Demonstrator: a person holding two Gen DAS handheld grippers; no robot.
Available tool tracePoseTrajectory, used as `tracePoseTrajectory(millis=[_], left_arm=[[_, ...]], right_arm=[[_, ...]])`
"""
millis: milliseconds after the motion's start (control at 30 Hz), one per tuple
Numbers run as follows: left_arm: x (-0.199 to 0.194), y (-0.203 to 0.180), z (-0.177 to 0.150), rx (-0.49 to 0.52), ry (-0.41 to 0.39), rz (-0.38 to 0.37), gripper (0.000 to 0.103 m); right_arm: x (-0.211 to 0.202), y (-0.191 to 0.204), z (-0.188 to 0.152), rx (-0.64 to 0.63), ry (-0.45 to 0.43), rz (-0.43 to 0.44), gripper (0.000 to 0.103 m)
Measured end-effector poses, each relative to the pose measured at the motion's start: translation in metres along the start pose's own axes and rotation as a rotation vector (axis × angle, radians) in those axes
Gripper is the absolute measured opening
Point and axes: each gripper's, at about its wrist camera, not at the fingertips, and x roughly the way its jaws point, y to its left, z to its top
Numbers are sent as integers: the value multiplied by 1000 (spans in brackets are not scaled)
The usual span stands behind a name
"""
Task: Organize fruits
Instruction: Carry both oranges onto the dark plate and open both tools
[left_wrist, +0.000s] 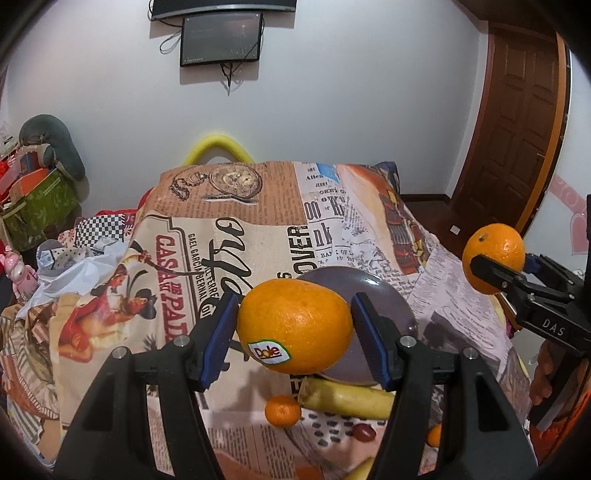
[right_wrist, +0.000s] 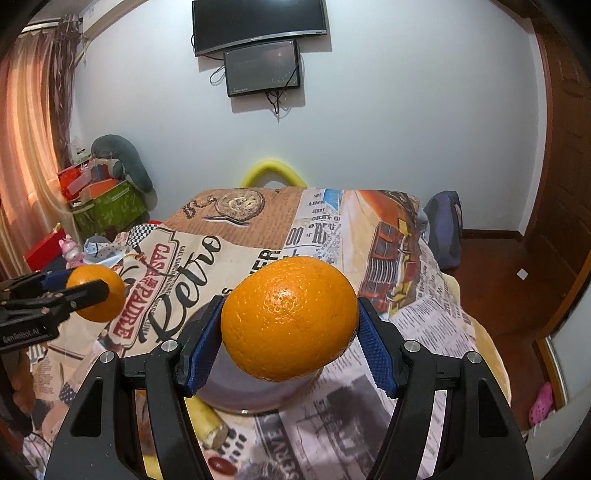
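Note:
My left gripper (left_wrist: 293, 326) is shut on a large orange with a Dole sticker (left_wrist: 295, 325) and holds it in the air above the near edge of a purple plate (left_wrist: 384, 295). My right gripper (right_wrist: 290, 325) is shut on a second large orange (right_wrist: 290, 319), also held above the purple plate (right_wrist: 258, 391). Each gripper with its orange shows in the other's view, the right one (left_wrist: 495, 258) and the left one (right_wrist: 98, 293). On the cloth below lie a banana (left_wrist: 347, 400), a small mandarin (left_wrist: 282, 410) and a red grape (left_wrist: 362, 432).
The table wears a printed newspaper-style cloth (left_wrist: 229, 229). Another small orange fruit (left_wrist: 435, 435) lies near the right edge. A yellow chair back (left_wrist: 218, 147) stands behind the table. Boxes and clutter (left_wrist: 37, 206) sit at the left, a wooden door (left_wrist: 517, 122) at the right.

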Motion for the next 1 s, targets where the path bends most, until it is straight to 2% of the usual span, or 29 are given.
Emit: tracePoseTrajectory(millis=[333, 800, 1000], left_arm=[[53, -1, 4, 4, 69, -7, 63], [125, -6, -3, 27, 199, -15, 63], [147, -12, -10, 72, 233, -10, 63]], right_arm=[[43, -2, 4, -28, 62, 2, 66], [118, -17, -2, -48, 231, 23, 66], [138, -16, -8, -67, 283, 35, 66]])
